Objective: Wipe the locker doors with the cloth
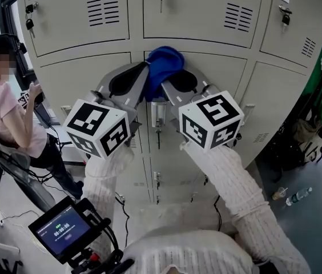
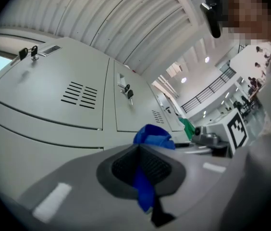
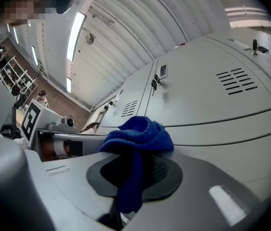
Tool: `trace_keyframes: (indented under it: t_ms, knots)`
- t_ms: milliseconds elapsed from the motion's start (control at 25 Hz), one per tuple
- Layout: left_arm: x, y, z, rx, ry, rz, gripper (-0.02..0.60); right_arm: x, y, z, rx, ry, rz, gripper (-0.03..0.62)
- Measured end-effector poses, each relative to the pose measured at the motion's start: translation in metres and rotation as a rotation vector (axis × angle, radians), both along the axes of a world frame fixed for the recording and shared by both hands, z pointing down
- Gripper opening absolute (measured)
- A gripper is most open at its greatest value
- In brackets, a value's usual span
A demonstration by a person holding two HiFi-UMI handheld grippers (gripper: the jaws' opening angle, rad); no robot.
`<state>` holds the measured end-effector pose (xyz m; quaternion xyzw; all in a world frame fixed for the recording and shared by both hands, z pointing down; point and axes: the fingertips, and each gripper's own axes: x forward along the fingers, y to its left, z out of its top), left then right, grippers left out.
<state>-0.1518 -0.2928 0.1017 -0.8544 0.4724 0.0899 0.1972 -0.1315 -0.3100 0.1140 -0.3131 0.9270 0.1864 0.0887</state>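
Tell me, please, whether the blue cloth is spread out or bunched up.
Bunched up: the cloth is a rumpled wad at the locker door, pinched by both the left tongs and right tongs.

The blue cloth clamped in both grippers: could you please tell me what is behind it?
Behind the bunched blue terry cloth stands a pale grey metal locker door, by its left edge. The covered patch, and whether cloth touches metal, cannot be seen.

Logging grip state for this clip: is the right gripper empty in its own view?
No, the right gripper has its jaws shut on the blue cloth, which bunches up above them.
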Motion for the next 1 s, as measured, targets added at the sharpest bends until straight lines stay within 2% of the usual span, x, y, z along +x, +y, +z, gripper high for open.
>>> trace_keyframes:
  t_ms: [240, 520, 800, 1000]
  knots:
    - [-0.001, -0.010, -0.011, -0.025, 0.003, 0.006, 0.002, -0.004, -0.011, -0.010, -0.015, 0.012, 0.002, 0.041]
    - [-0.002, -0.014, -0.007, -0.020, -0.004, 0.000, -0.002, -0.004, -0.012, -0.006, 0.030, 0.026, 0.020, 0.041]
    - [-0.004, -0.013, 0.024, -0.044, -0.074, -0.039, -0.002, 0.001, -0.013, 0.017, 0.049, 0.071, 0.060, 0.048]
    - [-0.009, -0.017, 0.057, -0.097, -0.044, -0.038, -0.002, 0.005, -0.017, 0.048, 0.012, 0.084, 0.079, 0.048]
